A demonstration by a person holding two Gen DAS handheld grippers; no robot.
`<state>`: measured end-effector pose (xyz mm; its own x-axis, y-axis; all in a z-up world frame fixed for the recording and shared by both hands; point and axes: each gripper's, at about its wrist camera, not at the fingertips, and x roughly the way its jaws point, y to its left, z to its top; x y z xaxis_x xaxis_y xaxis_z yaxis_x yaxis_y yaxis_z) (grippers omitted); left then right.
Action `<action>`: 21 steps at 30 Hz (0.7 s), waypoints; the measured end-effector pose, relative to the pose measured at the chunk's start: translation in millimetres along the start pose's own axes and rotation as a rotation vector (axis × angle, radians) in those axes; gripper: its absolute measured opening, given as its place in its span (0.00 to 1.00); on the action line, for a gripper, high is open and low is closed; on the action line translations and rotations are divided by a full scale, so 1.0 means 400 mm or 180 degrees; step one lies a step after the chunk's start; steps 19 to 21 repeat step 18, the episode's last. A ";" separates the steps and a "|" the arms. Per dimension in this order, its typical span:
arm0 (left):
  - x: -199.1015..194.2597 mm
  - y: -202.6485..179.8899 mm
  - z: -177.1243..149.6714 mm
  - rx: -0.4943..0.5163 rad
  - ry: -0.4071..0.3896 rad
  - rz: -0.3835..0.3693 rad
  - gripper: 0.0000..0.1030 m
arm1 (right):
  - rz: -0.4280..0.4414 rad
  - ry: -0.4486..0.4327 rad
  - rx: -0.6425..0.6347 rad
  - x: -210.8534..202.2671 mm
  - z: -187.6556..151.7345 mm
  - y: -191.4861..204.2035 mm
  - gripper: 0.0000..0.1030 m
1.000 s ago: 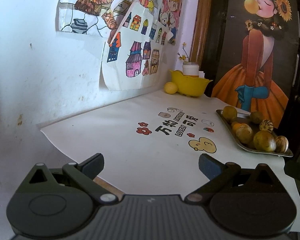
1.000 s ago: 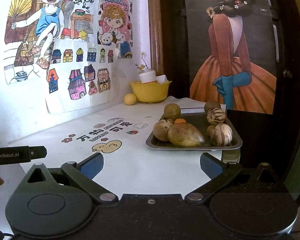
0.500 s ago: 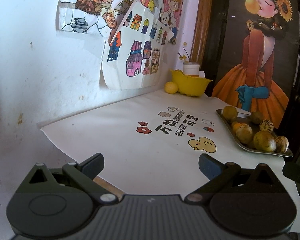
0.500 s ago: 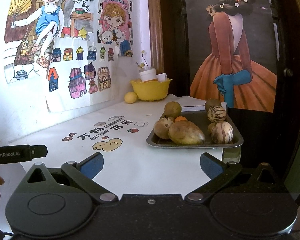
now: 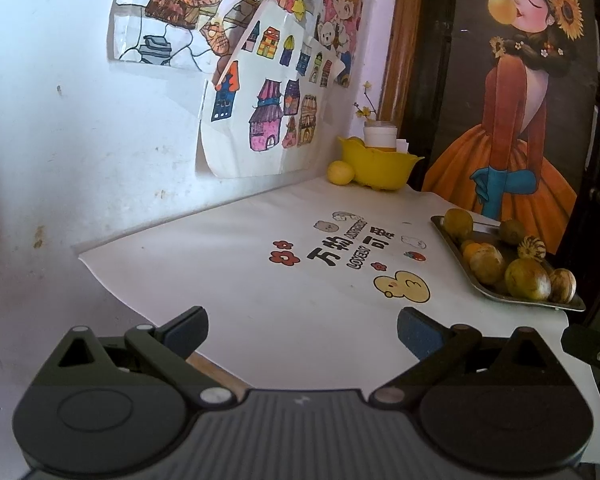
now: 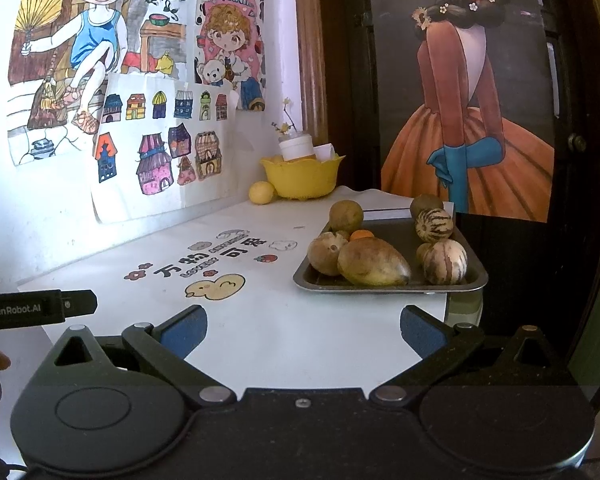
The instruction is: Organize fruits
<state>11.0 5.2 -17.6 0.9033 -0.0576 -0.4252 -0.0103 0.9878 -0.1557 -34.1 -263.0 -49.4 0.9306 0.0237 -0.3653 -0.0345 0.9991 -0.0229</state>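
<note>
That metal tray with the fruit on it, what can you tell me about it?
The shallow grey metal tray is rectangular with rounded corners and a low raised rim. It sits flat at the white printed tablecloth's right edge, its near corner reaching past the cloth. It holds a large brownish-yellow oval fruit, two pale striped round fruits, several dull green-brown round ones and a small orange one, crowded together and touching. Neither gripper touches it.
</note>
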 end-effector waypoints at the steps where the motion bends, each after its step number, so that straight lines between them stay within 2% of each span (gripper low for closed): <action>1: -0.003 0.000 0.001 -0.0063 0.0029 0.0008 1.00 | 0.0002 0.0003 0.0000 0.000 -0.001 0.000 0.99; 4: -0.014 0.004 0.005 -0.0137 -0.0024 -0.0187 1.00 | 0.0008 0.0017 0.0005 0.002 -0.004 -0.001 0.99; 8: -0.022 -0.016 0.005 -0.0018 -0.0085 -0.0207 1.00 | 0.0024 0.0030 0.0000 0.002 -0.005 -0.001 0.99; 21: -0.025 -0.027 0.002 0.0057 -0.0100 -0.0225 1.00 | 0.0048 0.0066 0.0018 0.004 -0.006 -0.004 0.99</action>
